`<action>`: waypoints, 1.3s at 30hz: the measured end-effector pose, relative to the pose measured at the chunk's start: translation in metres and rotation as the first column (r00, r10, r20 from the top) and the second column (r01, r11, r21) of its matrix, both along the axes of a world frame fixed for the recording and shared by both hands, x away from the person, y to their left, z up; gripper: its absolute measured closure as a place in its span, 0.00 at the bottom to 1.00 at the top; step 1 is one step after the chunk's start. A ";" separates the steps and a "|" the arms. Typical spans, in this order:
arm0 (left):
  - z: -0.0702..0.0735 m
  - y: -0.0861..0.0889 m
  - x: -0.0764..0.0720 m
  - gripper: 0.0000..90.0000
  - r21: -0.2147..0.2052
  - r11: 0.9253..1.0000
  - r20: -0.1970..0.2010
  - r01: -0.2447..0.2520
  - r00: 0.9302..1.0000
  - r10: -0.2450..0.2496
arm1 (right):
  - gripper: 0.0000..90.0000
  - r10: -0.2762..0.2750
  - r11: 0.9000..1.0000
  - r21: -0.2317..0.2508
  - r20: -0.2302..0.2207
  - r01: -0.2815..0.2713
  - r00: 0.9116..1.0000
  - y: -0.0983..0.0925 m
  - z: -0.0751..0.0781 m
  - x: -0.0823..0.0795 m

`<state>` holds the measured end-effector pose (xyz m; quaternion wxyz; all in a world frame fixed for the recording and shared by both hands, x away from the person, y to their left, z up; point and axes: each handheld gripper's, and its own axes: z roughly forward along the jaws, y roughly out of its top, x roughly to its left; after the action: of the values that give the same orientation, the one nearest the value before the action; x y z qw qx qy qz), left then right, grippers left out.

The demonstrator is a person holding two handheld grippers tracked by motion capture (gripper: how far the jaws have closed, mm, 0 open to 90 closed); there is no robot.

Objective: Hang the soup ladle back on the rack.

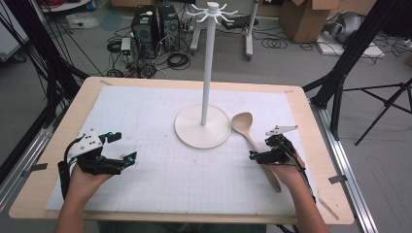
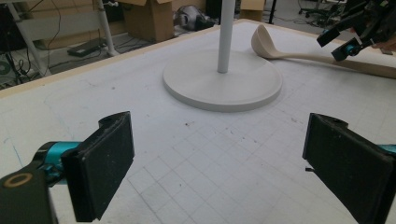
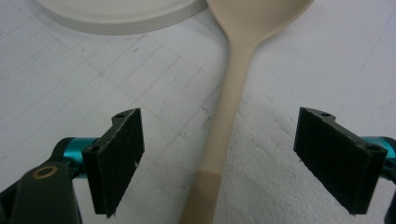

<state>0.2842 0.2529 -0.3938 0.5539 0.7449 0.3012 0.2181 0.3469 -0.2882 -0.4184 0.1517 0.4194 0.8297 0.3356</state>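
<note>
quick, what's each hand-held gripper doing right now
Left hand-held gripper: open, holding nothing, over the bare mat.
Right hand-held gripper: open, jaws on either side of the wooden spoon handle, not yet closed on it.

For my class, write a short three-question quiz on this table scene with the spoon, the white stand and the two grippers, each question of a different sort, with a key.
1. True or false: the right gripper has its fingers shut on the wooden spoon.
2. Which part of the spoon lies nearest the stand? A. the bowl B. the handle end C. neither, it hangs on the stand
3. Fill in: the left gripper is open over the bare white ____.

Key: 1. False: the fingers stand apart on either side of the handle. 2. A. 3. mat.
</note>
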 end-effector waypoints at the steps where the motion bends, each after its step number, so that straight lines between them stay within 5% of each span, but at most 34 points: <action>1: 0.000 0.000 0.000 0.10 0.000 1.000 -0.001 -0.001 1.000 0.001 | 0.17 0.001 1.000 0.000 0.003 -0.001 1.000 0.000 0.000 0.000; 39: -0.002 0.001 0.001 0.10 0.007 1.000 -0.011 -0.003 1.000 0.003 | 0.17 -0.005 1.000 -0.010 -0.008 0.005 1.000 0.001 -0.002 0.002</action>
<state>0.2851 0.2543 -0.3960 0.5493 0.7476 0.3045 0.2159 0.3485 -0.2875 -0.4202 0.1513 0.4221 0.8309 0.3294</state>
